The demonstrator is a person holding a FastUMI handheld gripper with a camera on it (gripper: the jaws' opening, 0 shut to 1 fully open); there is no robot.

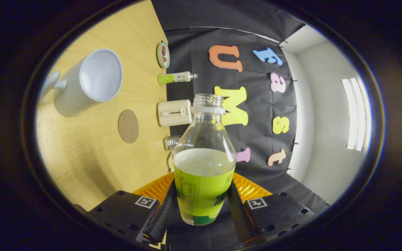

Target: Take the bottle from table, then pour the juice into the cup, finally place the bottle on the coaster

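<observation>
Both fingers of the gripper clamp the uncapped juice bottle, its green label's print unreadable, with the white cup and round coaster far left.

Green-labelled clear bottle (pale juice inside), white cup, brown coaster, light wood-grain table.
</observation>
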